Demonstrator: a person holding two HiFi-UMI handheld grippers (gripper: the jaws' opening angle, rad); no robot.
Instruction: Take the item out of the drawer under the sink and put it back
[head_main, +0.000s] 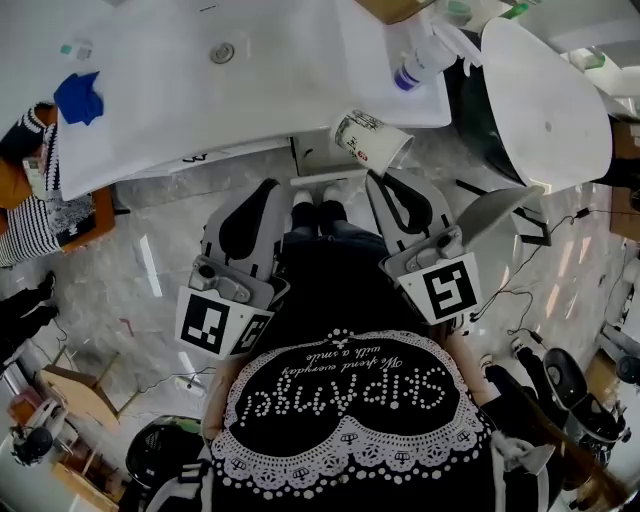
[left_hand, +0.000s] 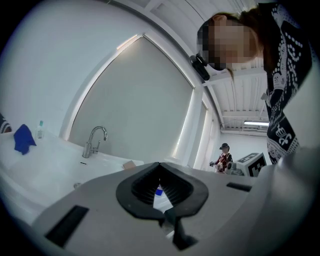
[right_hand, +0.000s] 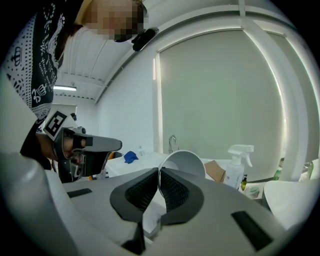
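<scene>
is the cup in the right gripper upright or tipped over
Tipped: the paper cup lies sideways, its rim pinched in the right gripper, and its open mouth faces that gripper's camera.

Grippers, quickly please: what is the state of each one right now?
Left gripper: closed, holding nothing.
Right gripper: closed on the rim of a paper cup.

Print on the cup (head_main: 370, 140) is too small to read. Pads of the left hand-held gripper (left_hand: 160, 165) hide all but a sliver of a bottle (left_hand: 159, 191).
</scene>
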